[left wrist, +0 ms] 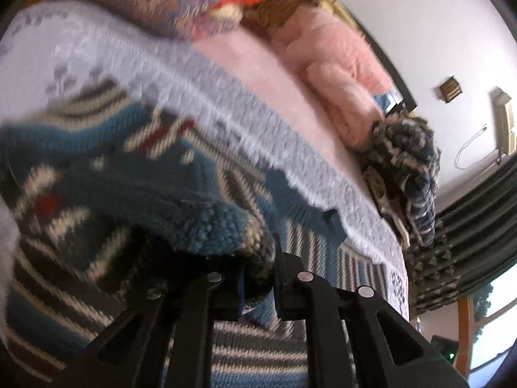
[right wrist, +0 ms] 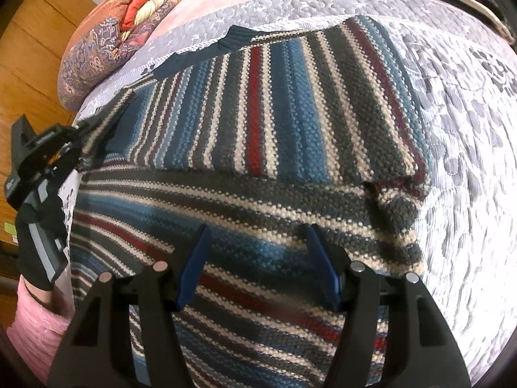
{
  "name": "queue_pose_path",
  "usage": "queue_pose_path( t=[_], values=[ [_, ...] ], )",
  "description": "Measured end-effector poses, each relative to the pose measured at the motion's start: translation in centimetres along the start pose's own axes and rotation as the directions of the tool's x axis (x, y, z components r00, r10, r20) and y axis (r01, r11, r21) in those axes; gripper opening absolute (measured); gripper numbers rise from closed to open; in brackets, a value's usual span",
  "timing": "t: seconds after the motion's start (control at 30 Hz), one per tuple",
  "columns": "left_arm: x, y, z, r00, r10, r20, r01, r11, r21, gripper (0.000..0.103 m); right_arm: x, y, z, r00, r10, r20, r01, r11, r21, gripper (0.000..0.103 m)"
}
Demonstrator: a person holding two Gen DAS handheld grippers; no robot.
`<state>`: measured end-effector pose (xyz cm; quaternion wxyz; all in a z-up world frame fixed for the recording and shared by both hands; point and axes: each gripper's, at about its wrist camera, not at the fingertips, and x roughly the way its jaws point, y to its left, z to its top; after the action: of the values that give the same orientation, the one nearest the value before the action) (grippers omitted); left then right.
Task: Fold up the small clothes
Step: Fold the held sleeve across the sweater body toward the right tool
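So, left wrist view first: left tongs (left wrist: 258,278) are clamped on a bunched edge of the striped sweater (left wrist: 106,174), w/ blue knit pinched between the two black fingers (left wrist: 284,278) and a wad of it piled just above them. Picture is blurred, so I can't tell which part of the garment is held; prob. a sleeve or side edge. Past the sweater there's the grey quilt (left wrist: 200,74) on the bed, pink blanket (left wrist: 258,64) beyond it, and another knit bundle (left wrist: 404,161) at the far edge.

Right wrist view: sweater (right wrist: 274,113) lies spread on the quilt (right wrist: 452,129), one panel already laid across the body so its stripes run crosswise to the ones under it. Right tongs (right wrist: 258,265) are spread apart w/ nothing between the blue pads (right wrist: 194,268); they hang right over the near part of the sweater, can't say if touching. At far left the other tongs (right wrist: 80,148), held by a gloved hand (right wrist: 35,242) w/ pink sleeve (right wrist: 35,326), grip the sweater's left edge where it comes off the bed edge.

Step in hand, by my read: folding in the left side/sleeve, roughly mid-fold. Next move calls for carrying the held edge over onto the body, keeping it taut and square, while the right tongs pin or flatten the middle so the layers under don't drag. Risk: thick knit bunches up.
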<state>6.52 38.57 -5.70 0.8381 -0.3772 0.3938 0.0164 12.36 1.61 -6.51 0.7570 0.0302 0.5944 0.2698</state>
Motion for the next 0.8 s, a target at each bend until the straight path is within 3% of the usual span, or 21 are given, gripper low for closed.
queue_pose_path(
  t=[0.1,0.23,0.33,0.43,0.57,0.63,0.8],
  values=[
    [1.1,1.5,-1.4,0.998,-0.009,-0.069,0.006,0.999,-0.042,0.018,0.2,0.3,0.2,1.000,-0.020,-0.016,0.020,1.000,-0.003,0.061],
    [-0.5,2.0,-2.6,0.996,-0.024,-0.088,0.021,0.999,-0.034,0.019,0.0,2.0,1.2,0.998,-0.062,-0.025,0.061,0.998,-0.032,0.062],
    [-3.4,1.7,-2.7,0.998,-0.030,-0.052,0.029,0.999,-0.016,0.029,-0.3,3.9,2.3,0.998,-0.062,-0.025,0.061,0.997,-0.055,0.062],
    [-6.4,0.9,-1.1,1.000,-0.013,-0.011,0.013,0.999,0.034,0.032,-0.1,6.4,4.0,0.999,-0.008,-0.032,0.006,0.999,-0.049,0.062],
    [-10.4,0.7,1.5,0.979,0.101,0.178,-0.121,0.987,0.104,0.046,1.5,10.0,6.5,0.996,0.079,-0.050,-0.080,0.996,-0.024,0.062],
    [-10.0,1.9,2.6,0.970,0.169,0.173,-0.188,0.977,0.101,0.047,2.9,12.0,7.9,0.989,0.127,-0.077,-0.128,0.992,-0.009,0.062],
    [-6.3,6.6,4.0,0.976,0.214,0.048,-0.216,0.976,0.023,0.047,5.9,16.1,10.5,0.968,0.220,-0.120,-0.219,0.976,0.022,0.062]
  ],
)
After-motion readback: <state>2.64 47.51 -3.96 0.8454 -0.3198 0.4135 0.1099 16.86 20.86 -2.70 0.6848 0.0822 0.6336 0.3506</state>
